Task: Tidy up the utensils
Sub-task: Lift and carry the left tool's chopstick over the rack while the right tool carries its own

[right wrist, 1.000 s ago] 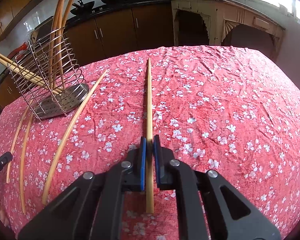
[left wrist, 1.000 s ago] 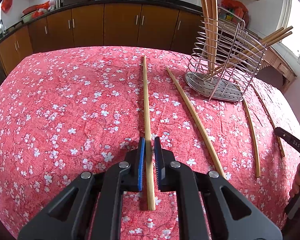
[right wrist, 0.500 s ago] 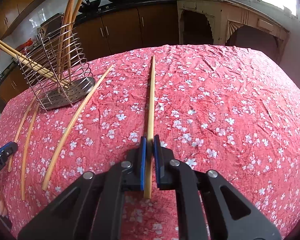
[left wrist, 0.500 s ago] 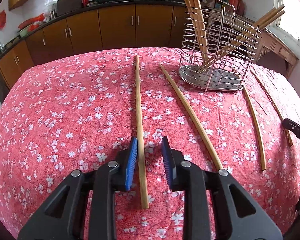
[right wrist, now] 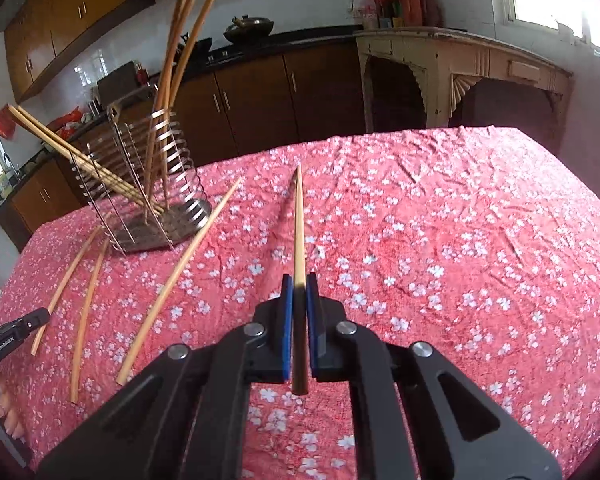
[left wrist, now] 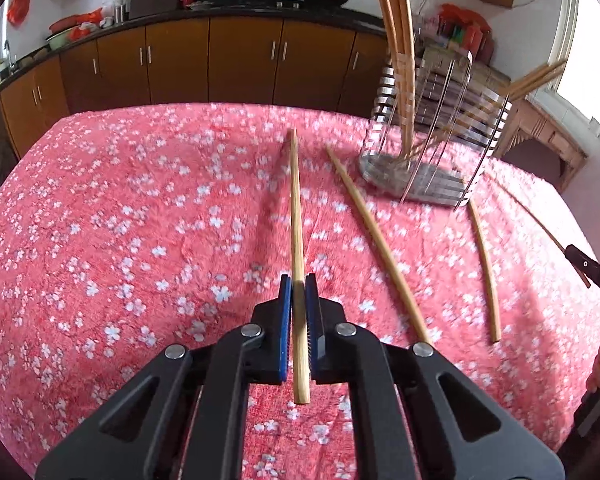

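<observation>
My left gripper [left wrist: 299, 286] is shut on a long bamboo chopstick [left wrist: 296, 216] and holds it lifted, pointing forward over the red floral tablecloth [left wrist: 120, 240]. My right gripper [right wrist: 299, 285] is shut on another bamboo chopstick [right wrist: 299, 224], also raised above the cloth. A wire utensil holder [left wrist: 432, 136] with several chopsticks in it stands at the back right in the left wrist view and at the left in the right wrist view [right wrist: 156, 184]. Loose chopsticks [left wrist: 376, 240] lie on the cloth beside it.
Curved thin sticks [right wrist: 86, 308] lie near the holder. Brown kitchen cabinets [left wrist: 220, 60] run behind the table. A cream side table [right wrist: 460, 72] stands at the back right. The other gripper's tip shows at each view's edge [left wrist: 592, 272].
My left gripper was open around its chopstick half a second ago and has shut on it and lifted it. My right gripper has raised its chopstick higher off the cloth.
</observation>
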The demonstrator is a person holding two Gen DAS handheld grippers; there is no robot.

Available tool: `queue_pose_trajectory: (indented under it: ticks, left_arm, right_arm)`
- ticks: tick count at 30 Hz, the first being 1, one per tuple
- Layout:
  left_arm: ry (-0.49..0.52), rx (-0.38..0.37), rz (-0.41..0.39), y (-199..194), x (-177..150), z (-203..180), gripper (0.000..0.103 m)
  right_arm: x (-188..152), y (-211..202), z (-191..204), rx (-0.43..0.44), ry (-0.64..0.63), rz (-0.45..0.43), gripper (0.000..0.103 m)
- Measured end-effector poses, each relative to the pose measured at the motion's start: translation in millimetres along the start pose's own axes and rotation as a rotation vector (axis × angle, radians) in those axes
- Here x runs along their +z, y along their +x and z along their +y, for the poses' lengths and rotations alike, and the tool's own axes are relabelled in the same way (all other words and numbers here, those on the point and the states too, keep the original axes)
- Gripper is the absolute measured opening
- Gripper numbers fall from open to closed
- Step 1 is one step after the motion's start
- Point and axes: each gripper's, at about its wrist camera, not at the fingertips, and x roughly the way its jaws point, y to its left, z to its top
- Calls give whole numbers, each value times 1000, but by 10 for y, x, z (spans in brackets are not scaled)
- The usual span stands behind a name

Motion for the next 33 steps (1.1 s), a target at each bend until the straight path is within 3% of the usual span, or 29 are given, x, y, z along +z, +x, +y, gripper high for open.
queue_pose_trajectory:
  ticks: [6, 10, 20, 33]
  left_arm:
    - [-48, -69, -160, -539, 254, 18, 7]
    - [-61, -85, -242, -795, 417, 20, 7]
    - [-93, -105, -322, -1006, 649, 79, 7]
    - [-76, -85, -366, -1178, 786, 94, 7]
  right_arm:
    - [319, -470, 1, 55, 23, -196, 8]
    - [440, -663, 2, 83, 38, -280, 8]
    - [654, -864, 141, 107, 10, -366, 8]
    - [860, -975, 316, 134, -30, -389, 8]
